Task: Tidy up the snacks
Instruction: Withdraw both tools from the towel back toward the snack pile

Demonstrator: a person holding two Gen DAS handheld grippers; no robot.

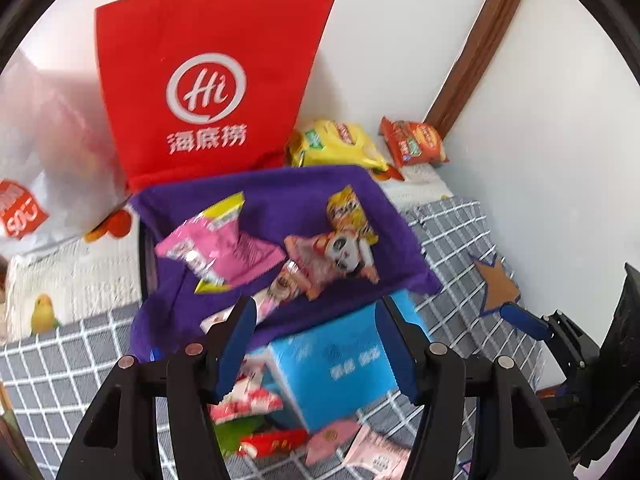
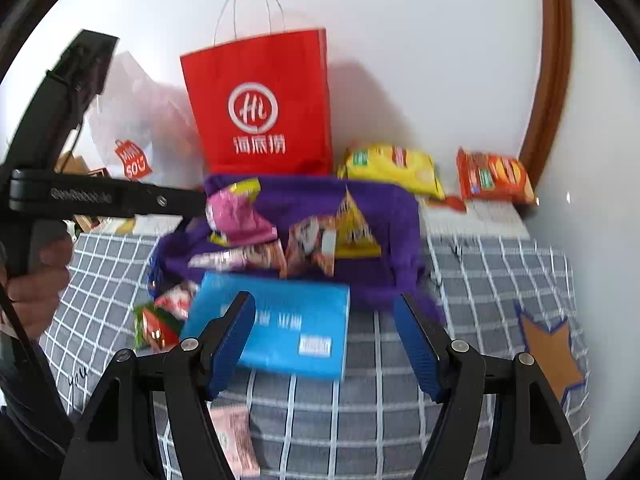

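A purple fabric basket [image 1: 280, 188] [image 2: 384, 208] sits on the bed. It holds a pink packet [image 1: 224, 248] [image 2: 236, 216], a panda-print packet [image 1: 336, 256], a yellow packet [image 1: 352, 212] [image 2: 354, 228] and a long stick pack. A blue box [image 1: 336, 364] [image 2: 280, 320] lies in front of it. My left gripper [image 1: 316, 308] hangs open over the basket's near edge and the box, with nothing between its fingers. My right gripper [image 2: 325, 300] is open above the box's far edge, empty. Loose packets [image 1: 256, 400] [image 2: 160, 320] lie beside the box.
A red paper bag [image 1: 200, 88] [image 2: 264, 112] stands against the white wall, with a white plastic bag [image 1: 48, 160] to its left. Yellow [image 2: 392, 168] and orange [image 2: 492, 176] chip bags lie behind the basket. The bed has a grey checked cover [image 2: 480, 280]. A person's hand [image 2: 36, 292] grips the left tool.
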